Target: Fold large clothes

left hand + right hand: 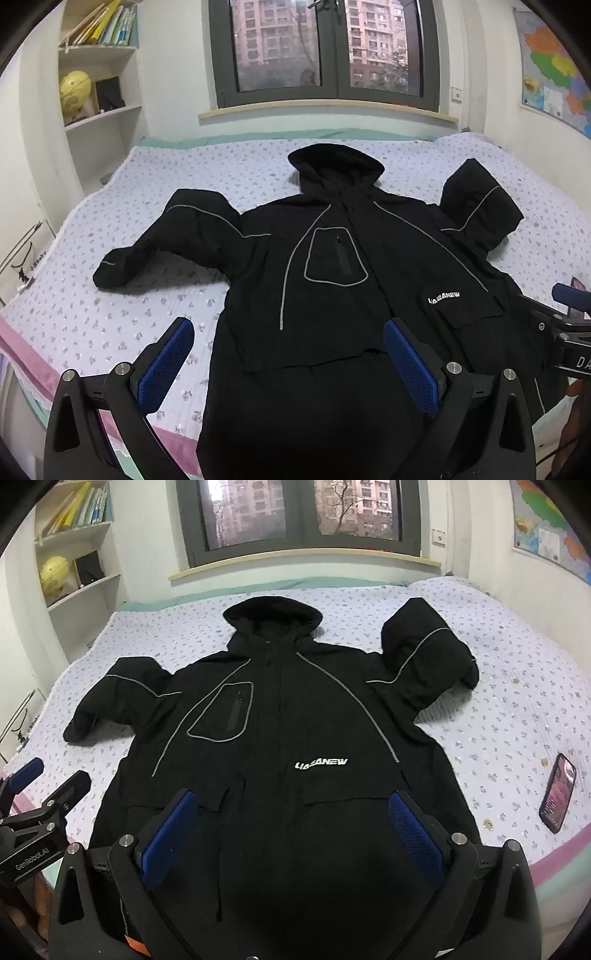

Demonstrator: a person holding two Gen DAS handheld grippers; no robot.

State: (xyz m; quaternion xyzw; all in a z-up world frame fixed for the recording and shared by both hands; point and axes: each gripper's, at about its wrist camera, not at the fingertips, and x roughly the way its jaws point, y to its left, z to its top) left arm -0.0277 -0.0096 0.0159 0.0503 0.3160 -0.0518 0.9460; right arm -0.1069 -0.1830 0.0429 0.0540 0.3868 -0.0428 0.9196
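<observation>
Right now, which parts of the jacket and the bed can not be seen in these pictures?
- jacket hem: both views, behind the open jaws and gripper bodies.
- Jacket's back: lies against the bedspread.
- phone: left view, cut by the right gripper.

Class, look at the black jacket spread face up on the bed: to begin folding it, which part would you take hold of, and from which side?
Probably the left sleeve at its cuff, approached from the open bedsheet outside it. That sleeve lies stretched away from the jacket, its end free. The other sleeve is already bent back on itself.
</observation>
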